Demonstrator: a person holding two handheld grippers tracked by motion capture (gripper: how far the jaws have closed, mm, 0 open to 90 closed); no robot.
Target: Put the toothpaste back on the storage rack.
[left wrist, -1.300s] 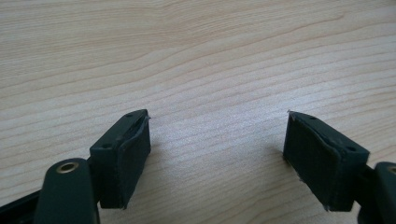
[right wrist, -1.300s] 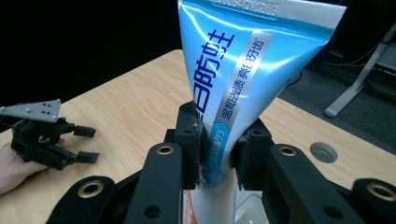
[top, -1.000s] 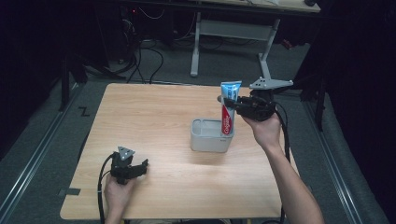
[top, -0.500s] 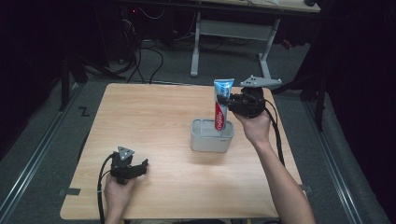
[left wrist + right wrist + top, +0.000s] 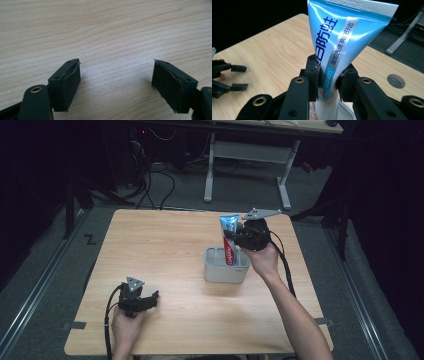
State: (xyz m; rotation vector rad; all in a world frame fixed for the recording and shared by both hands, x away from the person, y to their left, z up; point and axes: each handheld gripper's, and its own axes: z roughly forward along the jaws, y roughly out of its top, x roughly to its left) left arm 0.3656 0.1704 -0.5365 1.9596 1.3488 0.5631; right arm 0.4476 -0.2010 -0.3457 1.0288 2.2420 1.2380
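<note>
Right gripper (image 5: 236, 240) clamps toothpaste tube (image 5: 229, 237) upright in grey holder (image 5: 226, 271)

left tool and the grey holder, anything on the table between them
Nothing: in the high view only bare wooden table lies between the left tool and the grey holder.

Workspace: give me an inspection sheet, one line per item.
Surface: wooden table, bare apart from the job's things.
Job's things: toothpaste tube upright, lower end inside the grey holder.
Clutter: nothing seen.
Grippers: right gripper shut on the toothpaste tube; left gripper open, resting low over the table near the front edge.
Cables: a black cable trails from the left gripper, another along the right forearm.
Surroundings: dark room, white desk frame and floor cables behind.
</note>
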